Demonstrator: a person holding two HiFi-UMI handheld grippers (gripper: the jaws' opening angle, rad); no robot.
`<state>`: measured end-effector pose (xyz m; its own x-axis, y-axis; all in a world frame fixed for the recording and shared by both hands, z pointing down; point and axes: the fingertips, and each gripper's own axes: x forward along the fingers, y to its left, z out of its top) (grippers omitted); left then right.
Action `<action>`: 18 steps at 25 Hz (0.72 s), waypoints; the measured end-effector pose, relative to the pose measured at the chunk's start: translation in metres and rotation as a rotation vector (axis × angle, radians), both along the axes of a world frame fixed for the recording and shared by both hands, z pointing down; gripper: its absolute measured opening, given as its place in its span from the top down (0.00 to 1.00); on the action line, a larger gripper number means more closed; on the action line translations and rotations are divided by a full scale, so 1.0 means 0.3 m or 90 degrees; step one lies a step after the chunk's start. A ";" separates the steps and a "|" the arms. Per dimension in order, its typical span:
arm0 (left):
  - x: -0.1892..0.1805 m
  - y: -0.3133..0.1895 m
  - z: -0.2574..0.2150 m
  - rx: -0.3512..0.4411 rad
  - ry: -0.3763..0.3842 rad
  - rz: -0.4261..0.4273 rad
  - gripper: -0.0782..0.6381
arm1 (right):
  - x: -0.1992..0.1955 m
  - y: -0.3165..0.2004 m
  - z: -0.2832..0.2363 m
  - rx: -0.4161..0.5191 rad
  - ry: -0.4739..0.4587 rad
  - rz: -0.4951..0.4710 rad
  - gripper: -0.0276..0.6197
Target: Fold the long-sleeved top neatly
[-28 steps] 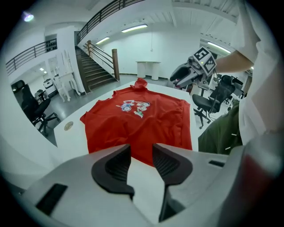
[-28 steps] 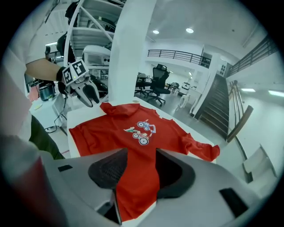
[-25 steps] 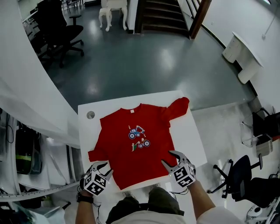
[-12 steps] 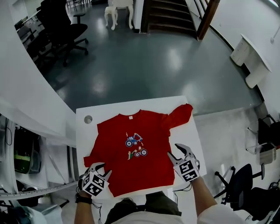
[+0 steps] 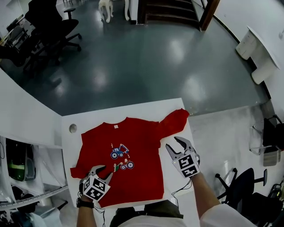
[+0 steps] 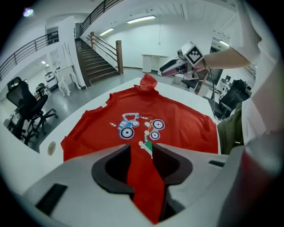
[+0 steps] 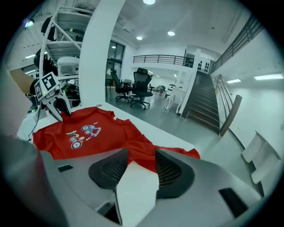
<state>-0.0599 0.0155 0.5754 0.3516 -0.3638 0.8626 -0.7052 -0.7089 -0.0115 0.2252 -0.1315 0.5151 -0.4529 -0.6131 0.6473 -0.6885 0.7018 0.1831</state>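
A red long-sleeved top (image 5: 142,146) with a vehicle print lies flat, front up, on the white table (image 5: 133,108). Its right sleeve (image 5: 175,120) is bunched at the far right corner, and the left sleeve looks tucked at the near left. My left gripper (image 5: 101,171) hovers open over the top's near left part, with red cloth (image 6: 177,115) showing between its jaws (image 6: 142,153) and nothing pinched. My right gripper (image 5: 175,144) is open over bare table just right of the top, short of the sleeve (image 7: 177,155). Only white tabletop lies between its fingers (image 7: 141,157).
A round cable hole (image 5: 72,128) sits in the table's far left corner. Office chairs (image 5: 49,26) stand on the grey floor beyond, with stairs (image 5: 173,9) farther back. A white cabinet (image 5: 257,48) and another chair (image 5: 242,186) stand to the right. White shelving (image 5: 26,128) is close on the left.
My right gripper has moved from the hem's near right corner up along the top's right side toward the sleeve. The left gripper has shifted inward over the red cloth. Both stay open.
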 end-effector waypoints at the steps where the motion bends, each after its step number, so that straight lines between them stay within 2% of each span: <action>1: 0.021 -0.024 0.004 0.002 0.001 -0.002 0.67 | 0.019 -0.026 0.009 0.000 0.000 0.003 0.65; 8: 0.156 -0.202 0.017 0.027 0.013 -0.025 0.67 | 0.137 -0.199 0.059 0.003 -0.015 0.031 0.66; 18: 0.245 -0.271 0.081 -0.001 0.003 -0.022 0.67 | 0.305 -0.393 0.120 0.006 -0.019 0.101 0.67</action>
